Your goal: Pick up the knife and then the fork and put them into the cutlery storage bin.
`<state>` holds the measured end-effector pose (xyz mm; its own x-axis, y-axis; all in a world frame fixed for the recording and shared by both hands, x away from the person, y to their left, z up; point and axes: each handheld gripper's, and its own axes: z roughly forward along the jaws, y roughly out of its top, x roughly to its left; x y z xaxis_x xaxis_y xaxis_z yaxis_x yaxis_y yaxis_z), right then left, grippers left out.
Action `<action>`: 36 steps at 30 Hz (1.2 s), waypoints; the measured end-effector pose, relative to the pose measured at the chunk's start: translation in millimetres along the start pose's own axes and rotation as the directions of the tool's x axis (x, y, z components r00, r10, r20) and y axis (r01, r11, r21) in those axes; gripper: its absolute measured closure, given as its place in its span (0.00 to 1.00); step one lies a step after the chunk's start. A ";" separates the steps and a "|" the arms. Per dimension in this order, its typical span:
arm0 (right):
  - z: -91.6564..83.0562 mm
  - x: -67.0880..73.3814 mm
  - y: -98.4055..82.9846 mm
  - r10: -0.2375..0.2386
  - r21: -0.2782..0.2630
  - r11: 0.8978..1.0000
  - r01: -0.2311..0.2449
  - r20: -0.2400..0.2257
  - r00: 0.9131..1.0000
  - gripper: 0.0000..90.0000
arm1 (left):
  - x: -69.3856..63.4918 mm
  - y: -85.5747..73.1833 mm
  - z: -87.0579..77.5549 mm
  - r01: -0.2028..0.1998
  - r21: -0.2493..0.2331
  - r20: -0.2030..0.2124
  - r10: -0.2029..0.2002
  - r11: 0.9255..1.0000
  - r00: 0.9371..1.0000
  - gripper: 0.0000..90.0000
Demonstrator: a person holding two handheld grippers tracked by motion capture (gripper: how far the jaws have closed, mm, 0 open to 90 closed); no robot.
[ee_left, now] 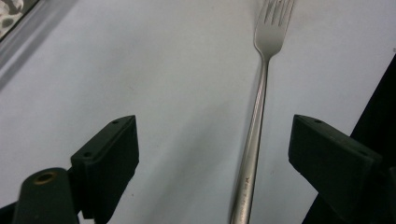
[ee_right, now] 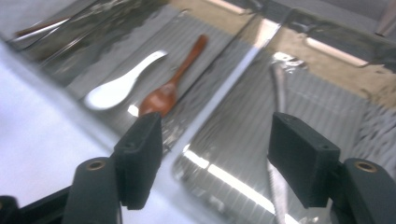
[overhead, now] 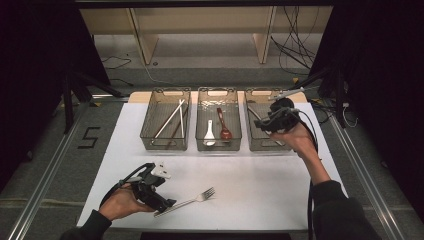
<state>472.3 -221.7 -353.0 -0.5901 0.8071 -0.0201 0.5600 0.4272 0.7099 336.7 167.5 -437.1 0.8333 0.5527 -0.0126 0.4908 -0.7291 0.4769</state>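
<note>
A silver fork (overhead: 192, 199) lies on the white table top (overhead: 250, 190) near the front. My left gripper (overhead: 167, 204) rests low at its handle end. In the left gripper view the jaws stand wide, the left gripper (ee_left: 215, 154) open, with the fork (ee_left: 256, 135) handle lying between them, nearer the right jaw, untouched. My right gripper (overhead: 262, 122) hovers over the right-hand mesh bin (overhead: 265, 149). In the right gripper view the right gripper (ee_right: 219, 158) is open and empty, with a metal utensil (ee_right: 279, 93) lying in the bin below it.
Three mesh bins stand in a row at the back. The left bin (overhead: 165, 148) holds chopsticks (overhead: 170, 120). The middle bin (overhead: 218, 149) holds a white spoon (overhead: 209, 134) and a red-brown spoon (overhead: 223, 125). Cables and shelving lie beyond the table.
</note>
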 end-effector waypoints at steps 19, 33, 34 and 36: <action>-38.8 48.2 -71.5 -0.039 -0.092 0.995 0.027 -0.129 0.991 0.36 | -17.7 8.0 19.2 -0.099 0.105 0.054 0.093 0.990 0.994 0.34; -46.7 78.3 -97.9 -0.068 -0.100 0.994 0.049 -0.198 0.978 0.34 | -24.7 15.0 29.6 -0.121 0.160 0.083 0.108 0.980 0.991 0.55; -47.4 79.8 -99.1 -0.068 -0.100 0.994 0.049 -0.201 0.977 0.34 | -26.4 15.2 31.1 -0.121 0.166 0.084 0.108 0.979 0.991 0.57; -48.4 82.8 -101.8 -0.072 -0.094 0.994 0.053 -0.208 0.976 0.34 | -27.8 15.9 33.5 -0.128 0.177 0.088 0.114 0.976 0.990 0.60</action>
<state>338.3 -218.1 -392.8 -0.7367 0.6720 0.0758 0.4709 0.4293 0.7707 329.9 127.0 -458.6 0.9031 0.4280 -0.0356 0.4170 -0.8539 0.3113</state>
